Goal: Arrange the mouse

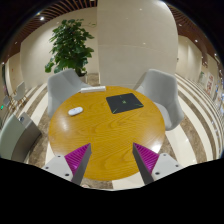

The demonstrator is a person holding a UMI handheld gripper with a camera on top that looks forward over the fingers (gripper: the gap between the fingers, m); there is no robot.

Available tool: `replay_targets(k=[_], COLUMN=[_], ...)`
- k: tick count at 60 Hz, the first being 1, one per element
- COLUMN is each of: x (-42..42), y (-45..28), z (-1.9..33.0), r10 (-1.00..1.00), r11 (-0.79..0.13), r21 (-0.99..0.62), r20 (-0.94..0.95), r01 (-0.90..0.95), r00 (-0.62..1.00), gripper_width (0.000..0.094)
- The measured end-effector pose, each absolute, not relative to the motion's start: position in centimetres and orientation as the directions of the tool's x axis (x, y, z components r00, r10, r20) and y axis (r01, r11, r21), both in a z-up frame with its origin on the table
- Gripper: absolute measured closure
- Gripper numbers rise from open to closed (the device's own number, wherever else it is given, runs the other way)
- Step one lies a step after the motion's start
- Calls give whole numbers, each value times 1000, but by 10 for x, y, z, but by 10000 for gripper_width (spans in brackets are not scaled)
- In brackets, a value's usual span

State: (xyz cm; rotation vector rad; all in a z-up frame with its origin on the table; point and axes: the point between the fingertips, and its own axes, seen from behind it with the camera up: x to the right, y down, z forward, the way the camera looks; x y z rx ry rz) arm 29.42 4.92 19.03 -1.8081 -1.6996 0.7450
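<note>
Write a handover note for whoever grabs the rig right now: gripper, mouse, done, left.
Gripper: open, empty, held above the near edge of the round wooden table.
Mouse: white, on the table's far left part, well beyond the fingers, untouched.
Mouse pad: black, far centre of the table, to the right of the mouse, nothing on it.
Done: nothing visible yet.
Left: reach the mouse, grasp it, probably place it on the pad.

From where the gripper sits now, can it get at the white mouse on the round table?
Probably yes. The gripper is open, and the mouse lies beyond its fingers, left of the black mouse pad, with only bare table between them.
</note>
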Motion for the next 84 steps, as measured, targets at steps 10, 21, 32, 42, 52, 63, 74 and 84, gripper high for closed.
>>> replay_targets(k=[10, 21, 32, 42, 52, 63, 74, 84], x=[282, 257, 237, 213, 172, 114, 51, 2], y=[16, -50, -118, -167, -191, -207, -215, -217], z=[180, 170, 154, 143, 113, 80, 55, 30], r10=[999, 997, 990, 988, 992, 995, 996, 997], r11=[-24, 22, 48, 59, 38, 36, 39, 36], r21=[-706, -705, -690, -702, -719, -753, -781, -775], r20=[-35, -41, -63, -58, -55, -32, -16, -14], r01=[708, 709, 722, 710, 694, 657, 623, 631], r00=[-2, -71, -126, -140, -111, -92, -83, -74], gripper_width=[76, 72, 75, 72, 79, 79, 78, 77])
